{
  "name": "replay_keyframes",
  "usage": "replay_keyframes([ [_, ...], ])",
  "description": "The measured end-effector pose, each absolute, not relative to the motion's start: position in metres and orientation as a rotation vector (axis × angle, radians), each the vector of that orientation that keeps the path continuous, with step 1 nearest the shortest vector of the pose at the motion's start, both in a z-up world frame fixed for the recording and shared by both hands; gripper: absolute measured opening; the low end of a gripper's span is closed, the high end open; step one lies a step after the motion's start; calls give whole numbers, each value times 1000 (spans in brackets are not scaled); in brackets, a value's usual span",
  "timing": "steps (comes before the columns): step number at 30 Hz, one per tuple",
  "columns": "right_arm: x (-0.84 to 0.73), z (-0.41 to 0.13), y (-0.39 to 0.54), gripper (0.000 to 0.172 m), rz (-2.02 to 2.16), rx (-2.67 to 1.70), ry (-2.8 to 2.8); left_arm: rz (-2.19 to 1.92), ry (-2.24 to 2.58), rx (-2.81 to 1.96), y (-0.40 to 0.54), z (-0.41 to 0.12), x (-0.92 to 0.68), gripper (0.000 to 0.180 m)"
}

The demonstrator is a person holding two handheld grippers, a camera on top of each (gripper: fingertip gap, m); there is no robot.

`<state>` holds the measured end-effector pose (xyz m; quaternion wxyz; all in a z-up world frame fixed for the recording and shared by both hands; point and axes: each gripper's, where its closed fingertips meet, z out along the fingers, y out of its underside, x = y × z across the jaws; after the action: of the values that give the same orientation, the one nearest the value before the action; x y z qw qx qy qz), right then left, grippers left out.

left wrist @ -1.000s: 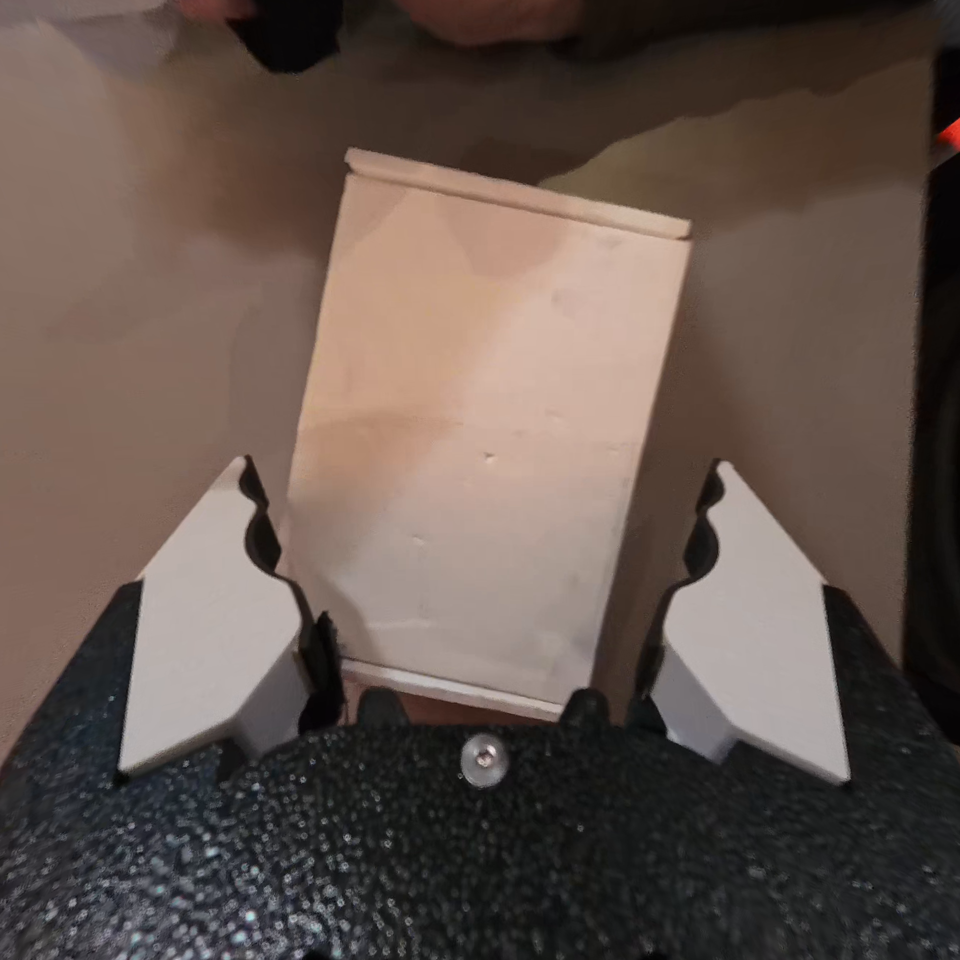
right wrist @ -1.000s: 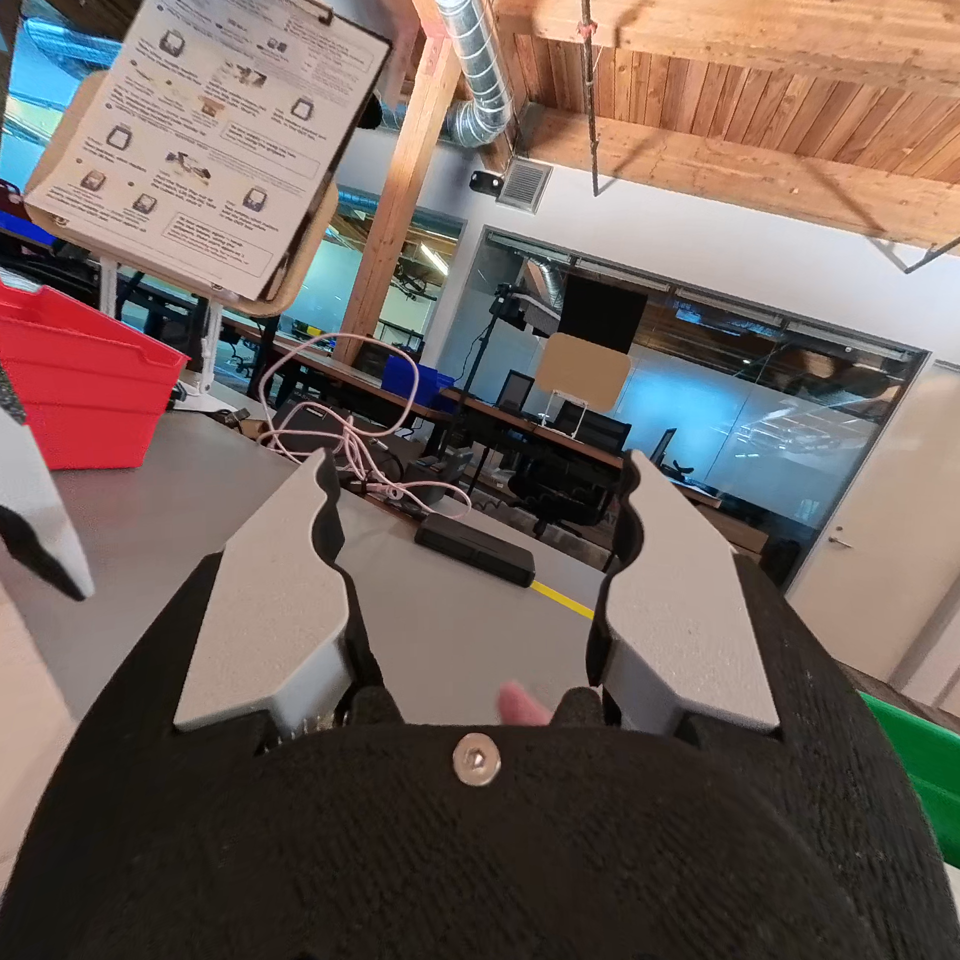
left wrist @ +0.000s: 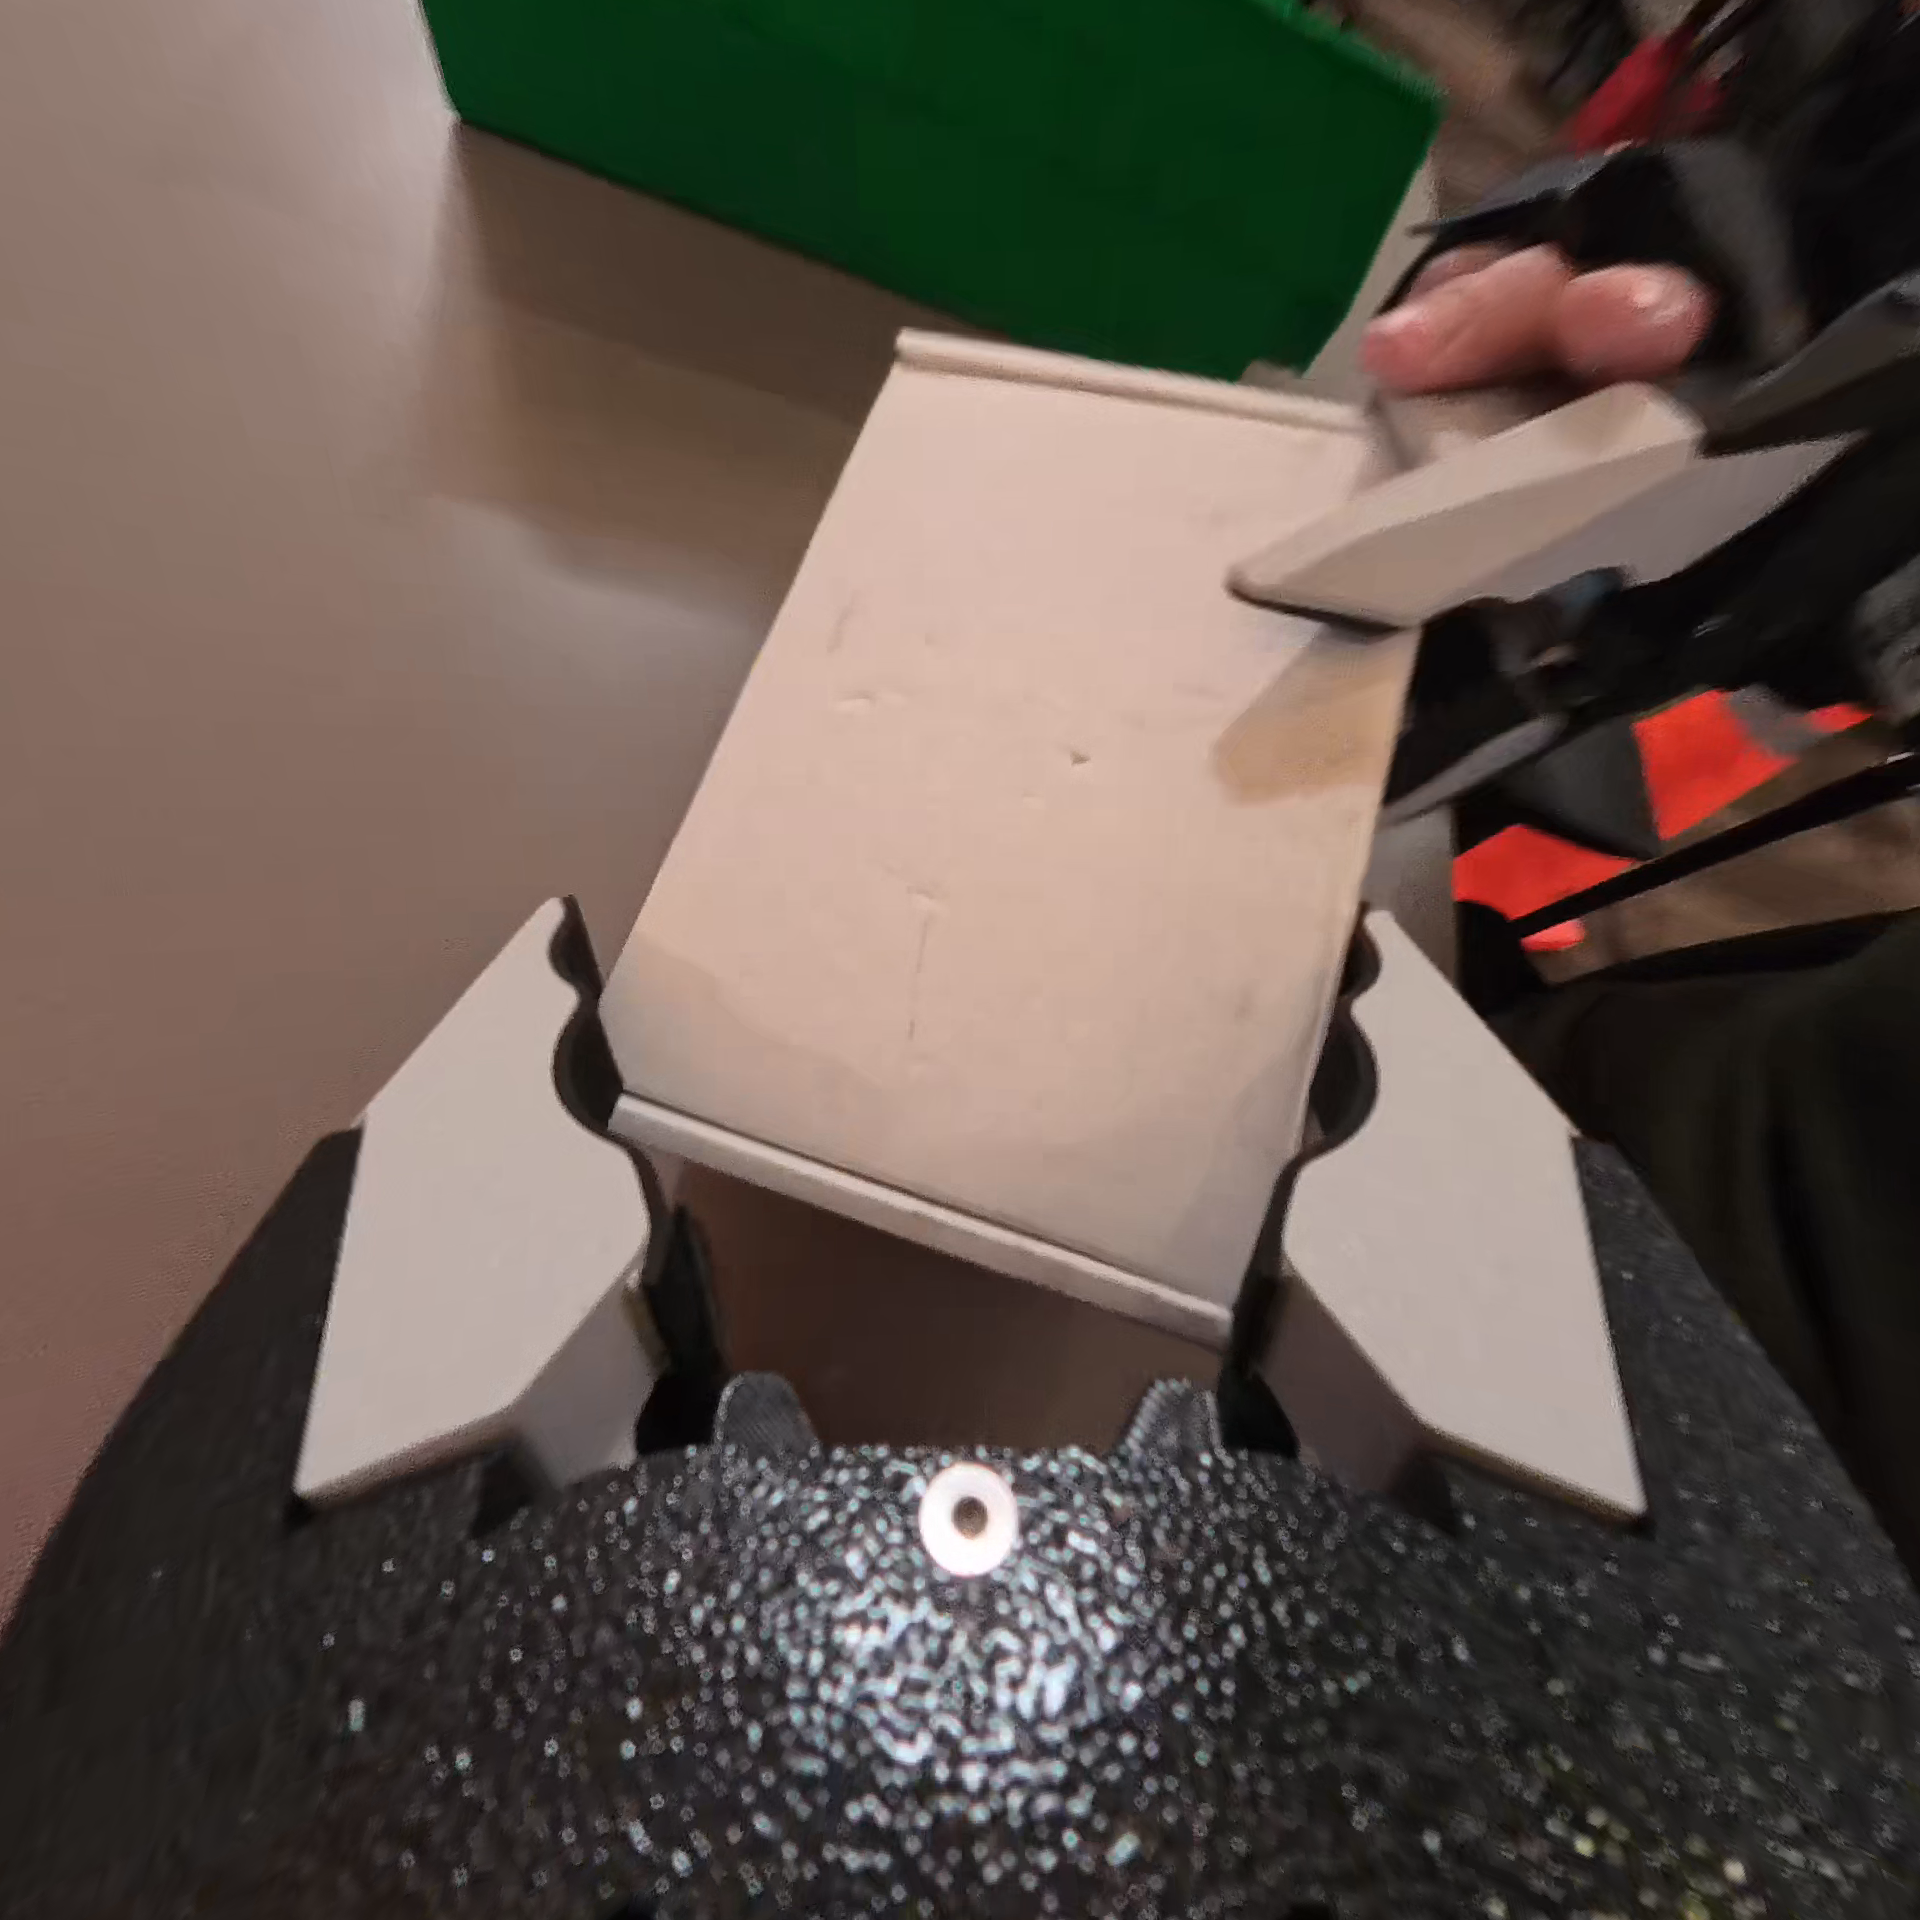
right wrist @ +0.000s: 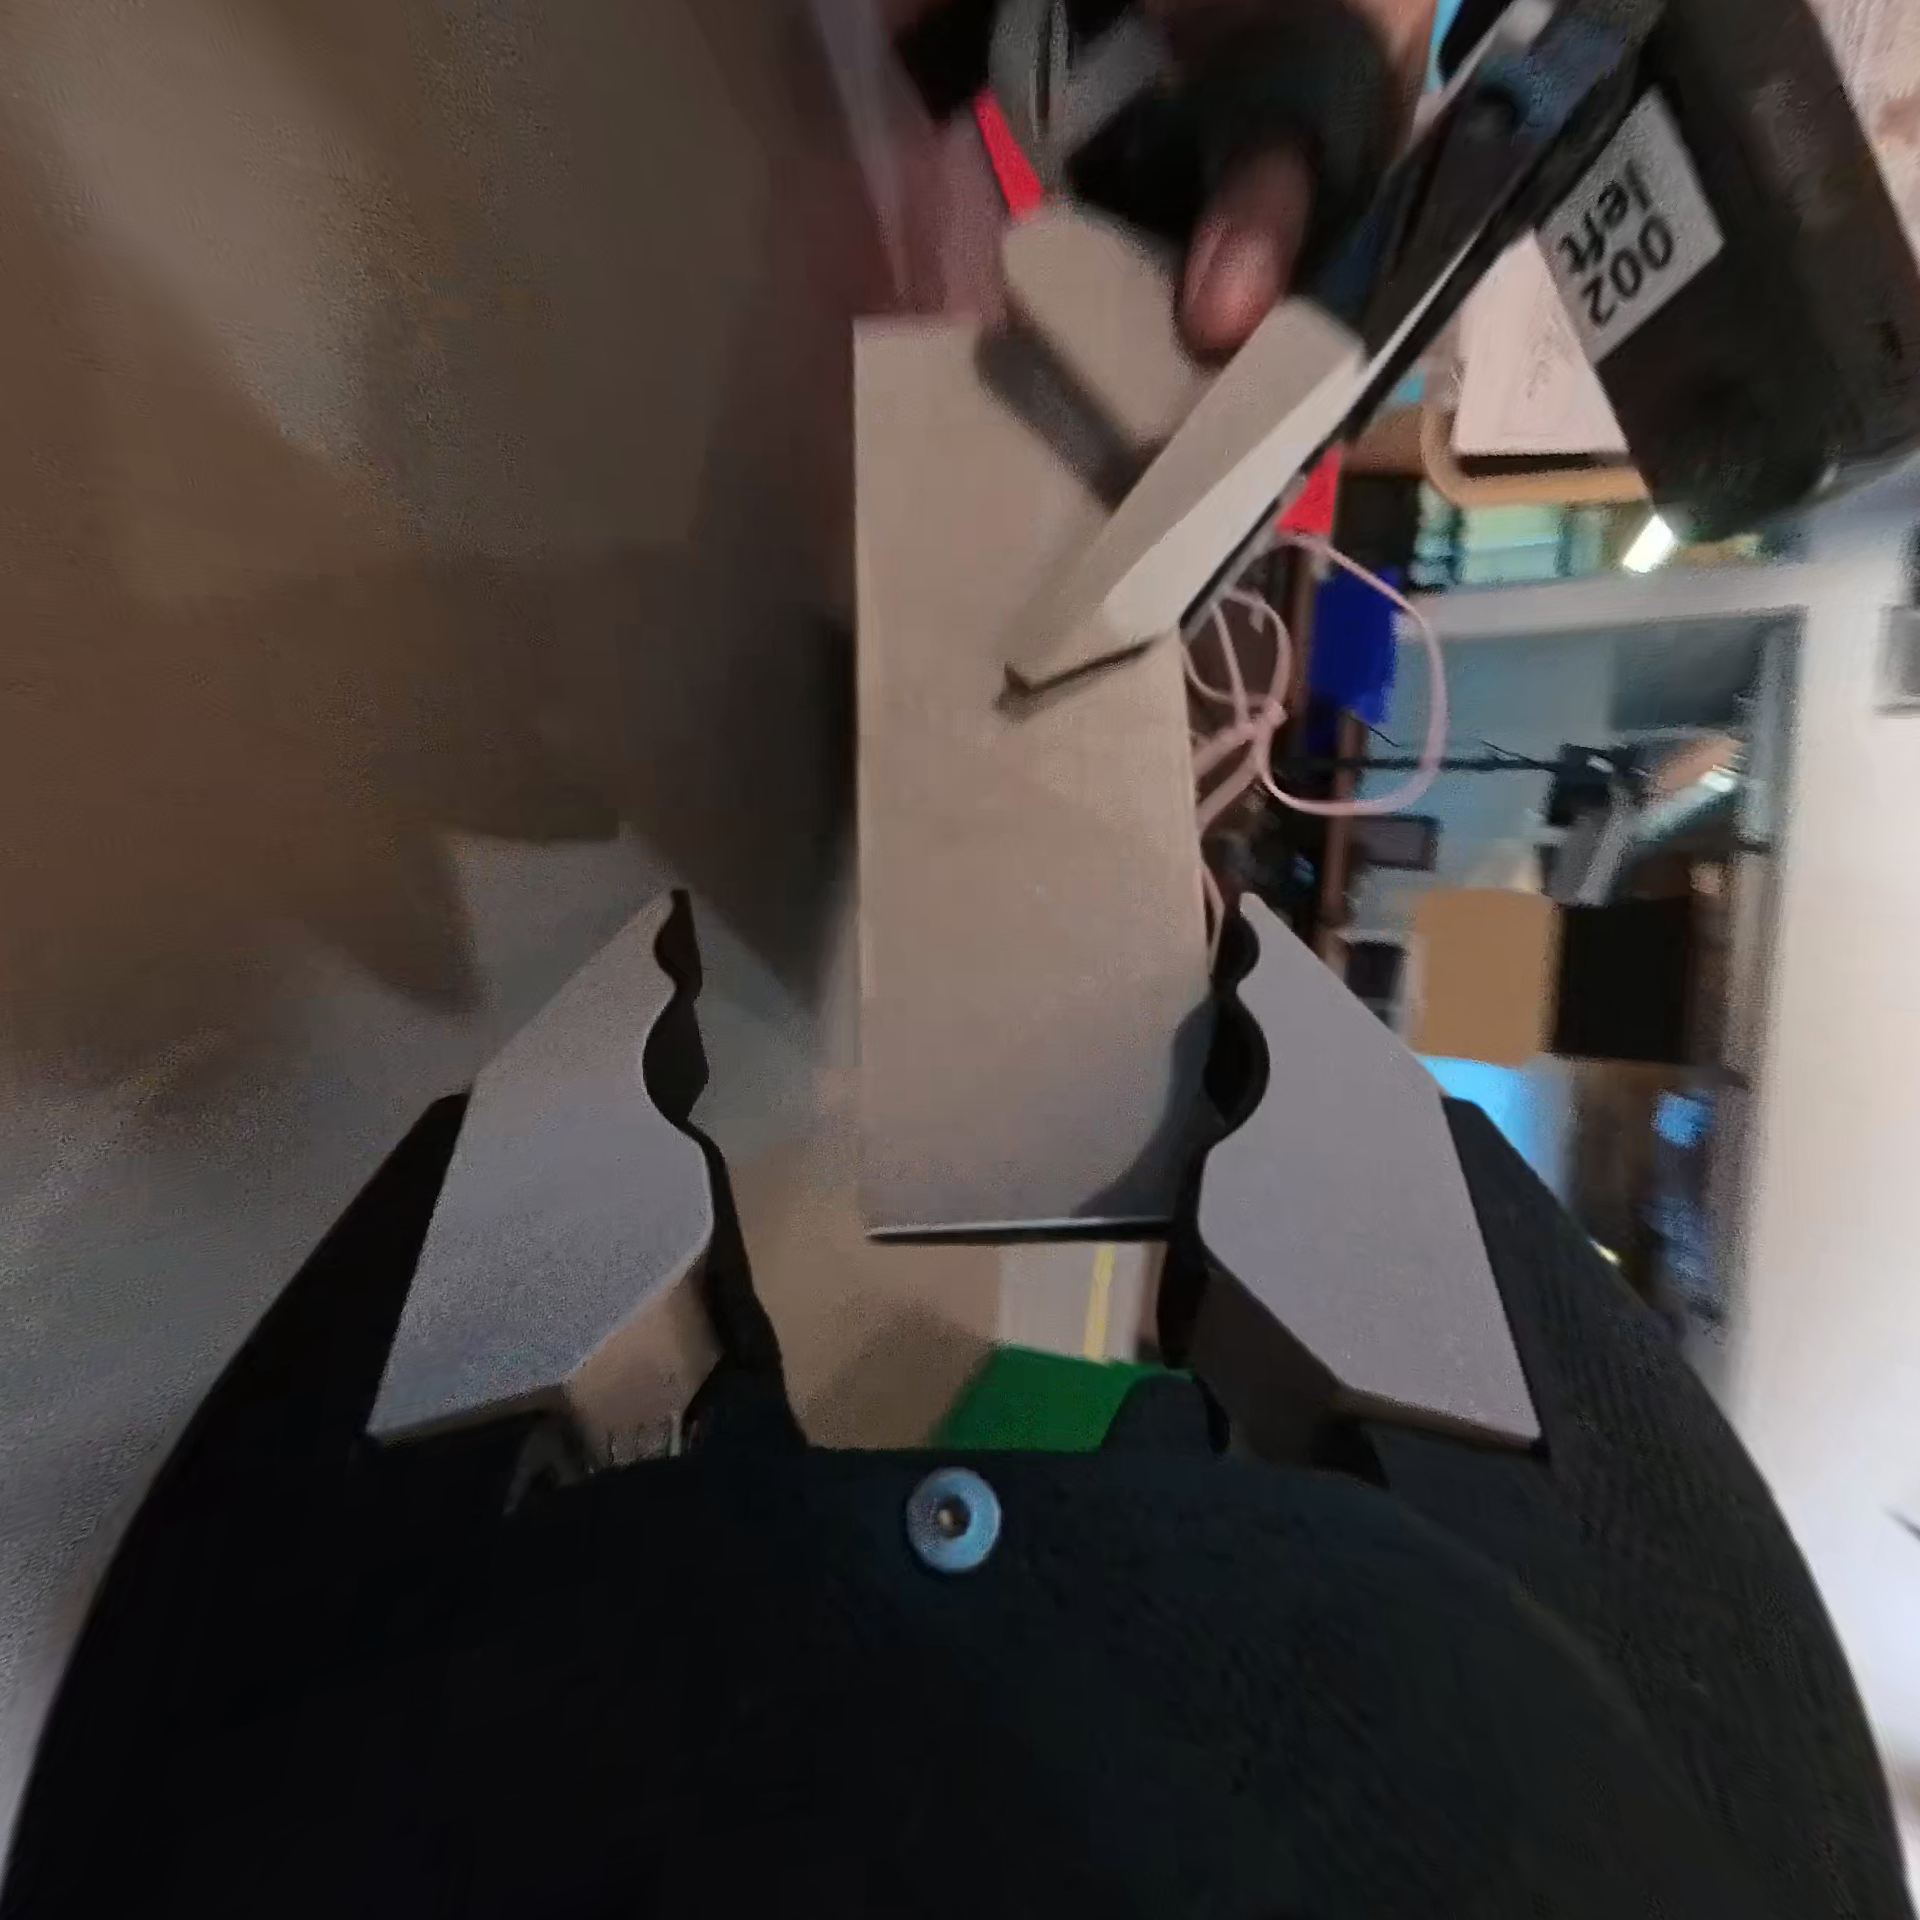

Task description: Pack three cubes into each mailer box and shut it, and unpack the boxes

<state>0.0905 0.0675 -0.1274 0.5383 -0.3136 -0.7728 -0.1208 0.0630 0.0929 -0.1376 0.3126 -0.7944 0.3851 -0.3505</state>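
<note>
Cardboard fills the middle of both views: the pale mailer box (left wrist: 997, 810), which a second ago lay flat on the counter (left wrist: 312, 623) ahead of the spread left hand-held gripper (left wrist: 966, 987), now sits tilted between that gripper's fingers, its two long edges against the pads. A second ago the right wrist view looked out across the room with nothing between the fingers; now it looks at the box's narrow side (right wrist: 1018, 914).

Only the left wrist view shows the box's broad dented face, the green bin (left wrist: 935, 156) behind it, and the right hand-held gripper (left wrist: 1340, 582) coming in from the right, one grey finger over the box's far corner with a person's hand (left wrist: 1538, 312) behind it. Only the right wrist view shows the pink cable (right wrist: 1351, 707) and the room beyond.

The right hand-held gripper (right wrist: 956, 987) stands wide: the box lies against its right-hand finger (right wrist: 1330, 1122), while a clear gap separates it from the left-hand one (right wrist: 582, 1143). The picture is blurred.
</note>
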Motion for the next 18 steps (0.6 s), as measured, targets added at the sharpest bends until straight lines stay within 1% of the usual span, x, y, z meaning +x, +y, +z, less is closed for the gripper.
replay_keyframes([
  [1,91,-125,79,93,-388,-730,-1814,-953,1002,-2082,93,-135,65,134],
  [2,93,-122,88,81,-482,-725,-1803,-978,1010,-2043,90,-130,67,127],
  [4,96,-120,92,77,-520,-749,-1811,-988,973,-1894,88,-107,70,106],
  [7,102,-119,88,77,-326,-897,-1839,-963,964,-1623,69,-66,71,143],
  [9,109,-115,88,77,-224,-967,-1854,-845,1023,-1536,58,-60,70,153],
  [12,118,-111,84,77,-91,-1009,-1902,-709,1185,-1485,39,-76,75,154],
  [13,121,-110,81,77,-41,-1022,-1924,-690,1230,-1439,34,-80,80,150],
  [15,124,-108,76,76,61,-1047,-1958,-748,1221,-1305,23,-77,93,142],
  [18,127,-103,75,76,176,-1087,-1970,-807,1121,-1281,31,-82,100,143],
])
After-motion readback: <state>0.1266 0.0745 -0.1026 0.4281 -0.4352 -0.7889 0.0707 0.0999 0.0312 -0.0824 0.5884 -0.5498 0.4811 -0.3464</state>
